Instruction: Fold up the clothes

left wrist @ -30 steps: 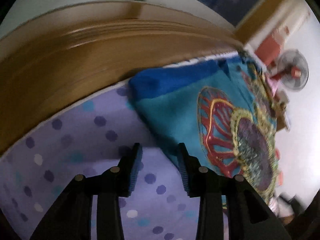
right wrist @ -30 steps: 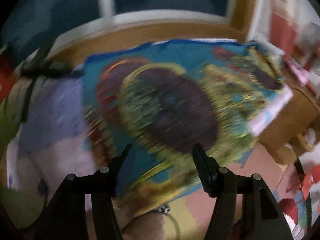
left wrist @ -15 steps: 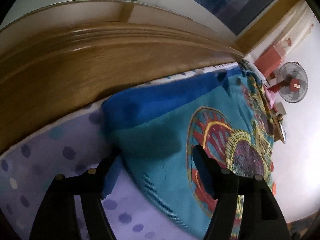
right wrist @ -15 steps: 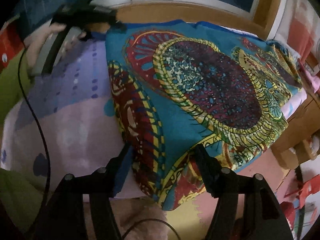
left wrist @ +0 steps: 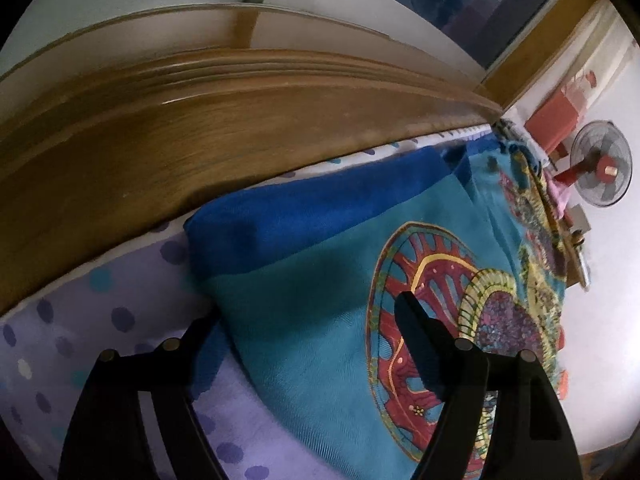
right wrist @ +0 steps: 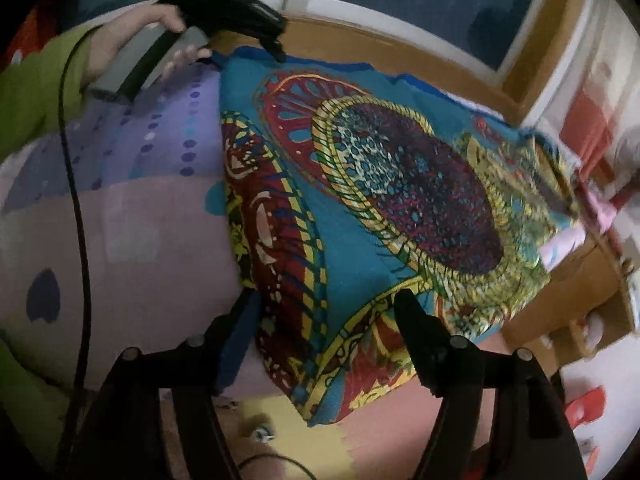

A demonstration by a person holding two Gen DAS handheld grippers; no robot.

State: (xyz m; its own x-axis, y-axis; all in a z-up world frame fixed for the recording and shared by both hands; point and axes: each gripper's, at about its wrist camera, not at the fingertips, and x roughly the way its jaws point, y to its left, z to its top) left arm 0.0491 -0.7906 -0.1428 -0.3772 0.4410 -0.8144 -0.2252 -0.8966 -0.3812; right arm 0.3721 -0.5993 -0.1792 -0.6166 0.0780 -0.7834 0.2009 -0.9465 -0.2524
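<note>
Right gripper (right wrist: 326, 304): jaws apart and opening further, straddling the near corner of the patterned teal cloth (right wrist: 352, 208). The fabric lies between the two fingers; neither pad is seen pressing it, so the cloth is released at this end.

Left gripper (left wrist: 306, 316): jaws spread wide and opening, set astride the far corner of the same cloth (left wrist: 320, 320), where a dark blue band (left wrist: 312, 216) runs along its edge. One finger sits at the cloth's border over the bedsheet, the other above the printed medallion. No grip is visible.

The cloth lies flat on the bed, folded edge toward the lilac polka-dot bedsheet (left wrist: 100, 320); one corner hangs over the mattress edge, seen in the right wrist view.

Further off in that view, the person's left hand (right wrist: 132, 44), in a green sleeve (right wrist: 36, 92), holds the left tool at the far corner.

Beyond the cloth stands the wooden headboard (left wrist: 200, 128). A standing fan (left wrist: 600, 164) is near the wall, well apart from the bed.
</note>
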